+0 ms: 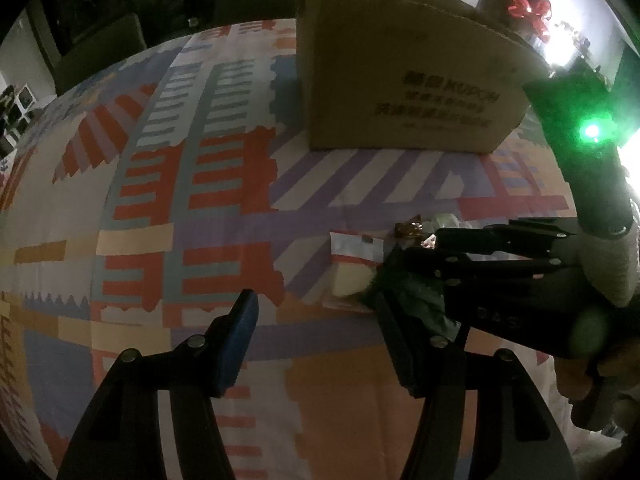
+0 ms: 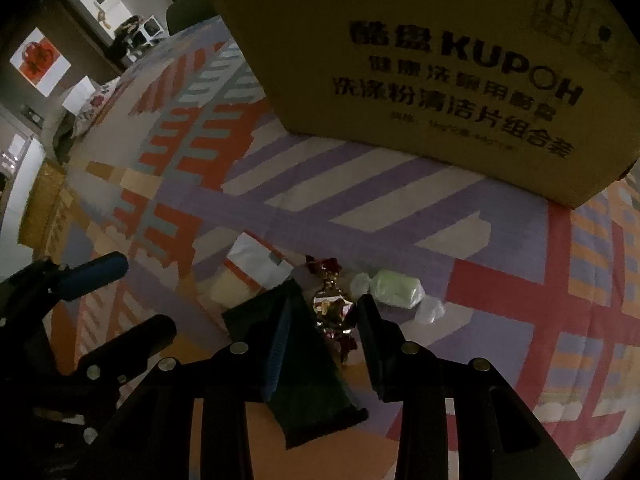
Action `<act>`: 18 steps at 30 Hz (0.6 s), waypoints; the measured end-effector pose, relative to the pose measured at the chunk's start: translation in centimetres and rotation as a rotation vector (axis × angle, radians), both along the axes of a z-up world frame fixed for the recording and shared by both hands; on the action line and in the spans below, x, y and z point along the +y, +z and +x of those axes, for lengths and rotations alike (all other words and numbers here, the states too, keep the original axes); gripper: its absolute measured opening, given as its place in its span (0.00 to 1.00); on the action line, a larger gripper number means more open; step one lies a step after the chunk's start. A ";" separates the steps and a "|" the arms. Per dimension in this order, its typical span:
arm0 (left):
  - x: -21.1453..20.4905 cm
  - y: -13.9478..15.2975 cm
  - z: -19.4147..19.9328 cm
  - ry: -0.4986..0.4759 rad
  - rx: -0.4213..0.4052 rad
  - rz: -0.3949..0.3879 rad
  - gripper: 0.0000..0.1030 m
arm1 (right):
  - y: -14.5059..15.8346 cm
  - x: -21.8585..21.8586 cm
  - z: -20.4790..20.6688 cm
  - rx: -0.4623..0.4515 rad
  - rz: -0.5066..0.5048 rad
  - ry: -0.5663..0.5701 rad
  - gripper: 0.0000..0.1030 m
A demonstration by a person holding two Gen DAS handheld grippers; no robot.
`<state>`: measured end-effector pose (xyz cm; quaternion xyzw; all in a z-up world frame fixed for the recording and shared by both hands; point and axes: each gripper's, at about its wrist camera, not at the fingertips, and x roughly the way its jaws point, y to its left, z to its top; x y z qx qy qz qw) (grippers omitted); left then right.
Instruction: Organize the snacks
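A small pile of snacks lies on the patterned tablecloth: a white and orange packet [image 1: 354, 270] [image 2: 248, 268], a dark green packet [image 1: 416, 296] [image 2: 304, 364], shiny red-brown wrapped candies [image 1: 409, 229] [image 2: 332, 308] and a pale green wrapped sweet [image 2: 396, 289]. My right gripper [image 2: 324, 328] [image 1: 404, 276] is open, its jaws low over the pile with the dark green packet and candies between them. My left gripper [image 1: 316, 332] [image 2: 132, 292] is open and empty, just left of the pile. A cardboard box [image 1: 404, 80] [image 2: 432, 60] stands behind.
The cardboard box with dark printed lettering stands close behind the pile. The tablecloth [image 1: 180, 200] stretches far to the left. Dark chairs [image 1: 100, 52] stand at the table's far edge. A green light glows on the right gripper's handle [image 1: 591, 132].
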<state>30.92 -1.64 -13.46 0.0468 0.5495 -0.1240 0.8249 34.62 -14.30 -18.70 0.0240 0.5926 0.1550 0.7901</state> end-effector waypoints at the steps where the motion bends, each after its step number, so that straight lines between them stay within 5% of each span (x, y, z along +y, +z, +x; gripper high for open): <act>1: 0.1 -0.1 0.0 0.003 0.004 -0.001 0.58 | -0.2 0.1 0.1 0.003 -0.002 0.000 0.34; 8: 0.4 -0.8 0.3 0.009 0.024 -0.015 0.58 | -0.1 0.3 -0.1 -0.022 -0.024 0.012 0.23; 18: 0.1 -1.3 0.5 -0.005 0.042 -0.019 0.58 | 0.1 -0.6 -1.3 -0.025 -0.014 -0.013 0.23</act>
